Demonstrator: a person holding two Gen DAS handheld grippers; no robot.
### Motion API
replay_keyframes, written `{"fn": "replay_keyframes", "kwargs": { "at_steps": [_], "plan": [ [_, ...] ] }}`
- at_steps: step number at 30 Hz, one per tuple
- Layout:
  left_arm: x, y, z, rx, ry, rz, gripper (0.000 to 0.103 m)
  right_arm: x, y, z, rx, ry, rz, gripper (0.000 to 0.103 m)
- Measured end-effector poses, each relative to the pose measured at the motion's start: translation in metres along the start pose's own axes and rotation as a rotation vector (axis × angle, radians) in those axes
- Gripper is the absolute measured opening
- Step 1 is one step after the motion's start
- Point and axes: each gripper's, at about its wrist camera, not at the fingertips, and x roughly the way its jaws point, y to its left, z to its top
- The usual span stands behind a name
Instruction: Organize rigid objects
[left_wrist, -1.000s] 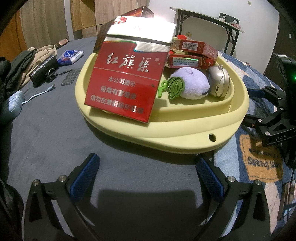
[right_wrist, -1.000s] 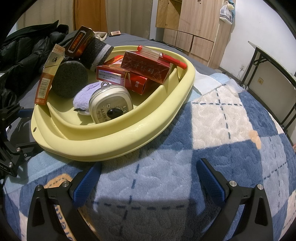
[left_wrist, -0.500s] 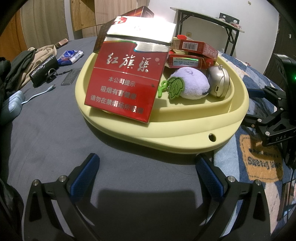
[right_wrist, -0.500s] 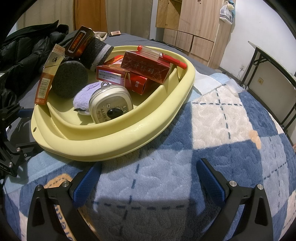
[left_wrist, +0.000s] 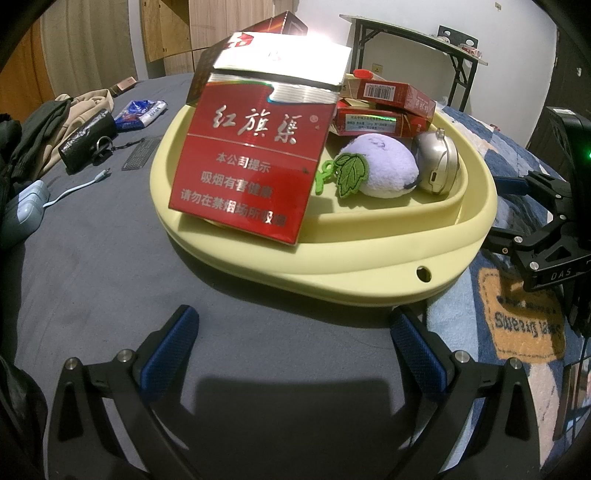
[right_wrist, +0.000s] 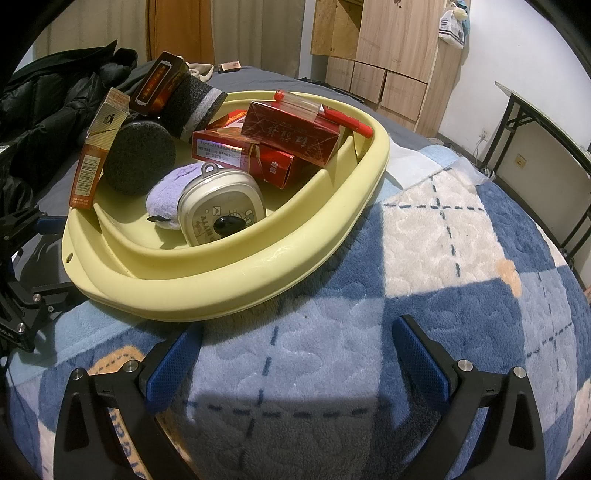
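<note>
A pale yellow basin (left_wrist: 369, 273) (right_wrist: 258, 269) sits on the bed. It holds a tall red cigarette pack (left_wrist: 251, 162) leaning on its near rim, stacked red boxes (left_wrist: 384, 107) (right_wrist: 291, 133), a purple plush (left_wrist: 380, 170) (right_wrist: 166, 195), a silver tin (left_wrist: 439, 162) (right_wrist: 221, 210), dark rolls (right_wrist: 140, 162) and a red pen (right_wrist: 343, 118). My left gripper (left_wrist: 295, 332) is open and empty in front of the basin over grey sheet. My right gripper (right_wrist: 295, 350) is open and empty over the blue checked blanket, just short of the basin.
On the grey sheet at the left lie a black pouch (left_wrist: 88, 140), a blue-white packet (left_wrist: 140, 110), a cable (left_wrist: 77, 188) and clothes (left_wrist: 33, 129). A black jacket (right_wrist: 48, 107) lies behind the basin. A folding table (left_wrist: 417, 40) and wooden cabinets (right_wrist: 384, 55) stand by the wall.
</note>
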Motion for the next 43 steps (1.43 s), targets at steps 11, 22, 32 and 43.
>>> {"fn": "replay_keyframes", "kwargs": {
  "at_steps": [11,22,32,43],
  "plan": [
    [0.0000,0.0001,0.0000,0.000,0.000,0.000,0.103,0.0000,-0.0001,0.0001,0.000,0.000,0.000,0.103],
    [0.0001,0.0003,0.0001,0.000,0.000,-0.001,0.103,0.0000,0.0002,-0.0001,0.000,0.000,0.000,0.103],
    [0.0010,-0.0006,0.0004,-0.001,0.001,-0.001,0.103,0.0000,0.0002,0.0000,0.000,0.000,0.000,0.103],
    [0.0024,0.0009,0.0013,-0.001,0.000,-0.001,0.103,0.0000,0.0002,-0.0001,0.000,0.000,0.000,0.103]
  ]
}}
